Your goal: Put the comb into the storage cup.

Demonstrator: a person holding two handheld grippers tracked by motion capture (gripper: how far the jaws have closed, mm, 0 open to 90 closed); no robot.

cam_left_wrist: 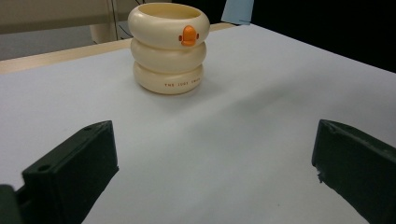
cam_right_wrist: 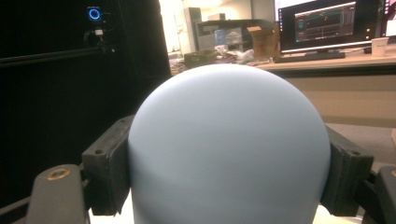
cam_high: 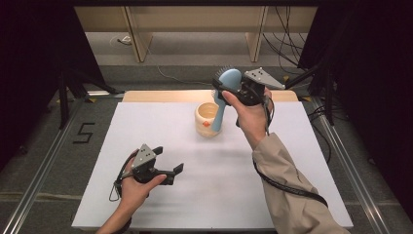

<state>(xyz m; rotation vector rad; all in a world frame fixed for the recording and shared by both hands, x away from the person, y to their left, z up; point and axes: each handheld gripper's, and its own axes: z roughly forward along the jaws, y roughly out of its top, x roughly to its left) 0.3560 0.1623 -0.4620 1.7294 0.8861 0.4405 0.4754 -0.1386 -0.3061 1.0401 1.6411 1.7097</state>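
From the high view, we are holding the blue hairbrush (cam_high: pixel 225 92) by its head in the right gripper (cam_high: pixel 233 89), handle hanging at the cream duck cup (cam_high: pixel 208 118); keep it vertical. In the left gripper view, our left gripper (cam_left_wrist: pixel 212 163) is idling with jaws wide apart, empty, short of the cup. In the right gripper view, both jaws are clamping the brush's rounded back, so we are easing down slowly.

Pale blue brush (cam_high: pixel 225 90), smooth and plain on its rounded back (cam_right_wrist: pixel 229 149), with dark bristles along the head's far edge. Cream cup (cam_left_wrist: pixel 168 47) of three stacked rings, glossy, marked with a small orange beak and a line of tiny dark lettering on the lowest ring; paler cream inside (cam_high: pixel 208 112). White worktop (cam_high: pixel 214 195), matt and unpatterned, edged at the far side by a light wooden strip. Black left tool (cam_high: pixel 170 171) topped by a grey three-cornered plate; black right tool (cam_high: pixel 229 87), likewise grey-plated. Beige sleeve (cam_high: pixel 287 190) on the right arm. Grey floor with a black "5" marked on it.
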